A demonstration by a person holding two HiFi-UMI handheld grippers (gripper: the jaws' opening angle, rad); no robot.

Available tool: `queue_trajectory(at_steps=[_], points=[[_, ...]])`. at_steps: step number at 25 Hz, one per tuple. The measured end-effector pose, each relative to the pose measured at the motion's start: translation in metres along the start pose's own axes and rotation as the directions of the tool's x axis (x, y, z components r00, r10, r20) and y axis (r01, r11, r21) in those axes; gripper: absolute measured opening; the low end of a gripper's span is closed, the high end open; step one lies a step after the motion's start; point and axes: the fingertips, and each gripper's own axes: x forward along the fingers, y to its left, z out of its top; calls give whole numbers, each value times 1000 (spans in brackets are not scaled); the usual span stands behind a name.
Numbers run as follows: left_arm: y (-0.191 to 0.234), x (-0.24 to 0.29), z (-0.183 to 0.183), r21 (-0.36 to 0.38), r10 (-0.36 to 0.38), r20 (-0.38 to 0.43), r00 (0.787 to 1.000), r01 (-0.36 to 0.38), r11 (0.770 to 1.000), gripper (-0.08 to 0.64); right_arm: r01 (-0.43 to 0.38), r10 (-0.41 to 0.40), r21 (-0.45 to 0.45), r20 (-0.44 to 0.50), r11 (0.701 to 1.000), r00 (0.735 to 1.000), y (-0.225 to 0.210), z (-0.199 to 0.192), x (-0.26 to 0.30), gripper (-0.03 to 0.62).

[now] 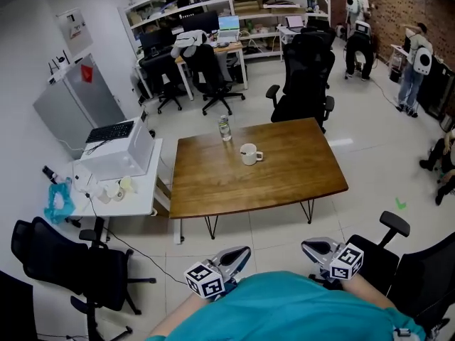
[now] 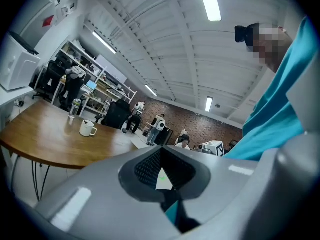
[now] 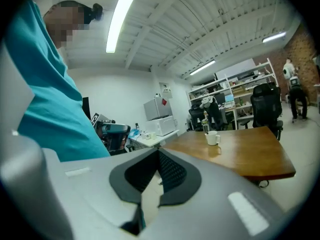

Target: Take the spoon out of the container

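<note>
A white mug [image 1: 249, 153] stands near the middle of the wooden table [image 1: 284, 180]; from here I cannot make out a spoon in it. The mug also shows small in the left gripper view [image 2: 88, 128] and the right gripper view [image 3: 212, 138]. Both grippers hang close to the person's teal shirt, well short of the table's near edge. My left gripper [image 1: 244, 251] [image 2: 162, 171] is shut with nothing between its pads. My right gripper [image 1: 308, 246] [image 3: 157, 173] is shut and empty too.
A clear bottle [image 1: 225, 128] stands behind the mug. A white side table [image 1: 135, 204] with a white appliance and a keyboard is left of the wooden table. Black office chairs stand at the far side [image 1: 306, 84], near left [image 1: 64, 261] and near right [image 1: 416, 275]. People stand at the far right.
</note>
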Motion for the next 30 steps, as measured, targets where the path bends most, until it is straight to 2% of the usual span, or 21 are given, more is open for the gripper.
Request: queue_trajectory(at_steps=[4, 9, 13, 18, 21, 24, 28, 30], points=[[79, -16, 43, 17, -33, 3, 999, 33, 999, 2, 29, -29, 8, -27, 1000, 999, -28, 14, 73, 2], [182, -8, 41, -69, -28, -3, 1000, 28, 997, 2, 39, -38, 9, -63, 999, 997, -75, 6, 145, 2], [264, 17, 27, -119, 33, -37, 999, -37, 992, 2, 35, -34, 17, -89, 999, 995, -131, -16, 183, 2], [324, 80, 34, -161, 138, -80, 987, -150, 976, 3, -34, 35, 8, -71, 999, 997, -213, -4, 198, 2], [354, 124, 34, -230, 228, -104, 968, -246, 941, 3, -117, 117, 0, -60, 993, 991, -263, 11, 203, 2], [381, 171, 23, -288, 268, -150, 952, -301, 909, 6, -203, 202, -27, -47, 979, 978, -307, 30, 206, 2], [440, 213, -1, -389, 326, -252, 911, -404, 828, 90, -232, 232, -13, -47, 973, 972, -357, 33, 217, 2], [470, 231, -8, -434, 321, -279, 905, -417, 798, 130, -229, 228, -2, -52, 973, 972, -371, 28, 222, 2]])
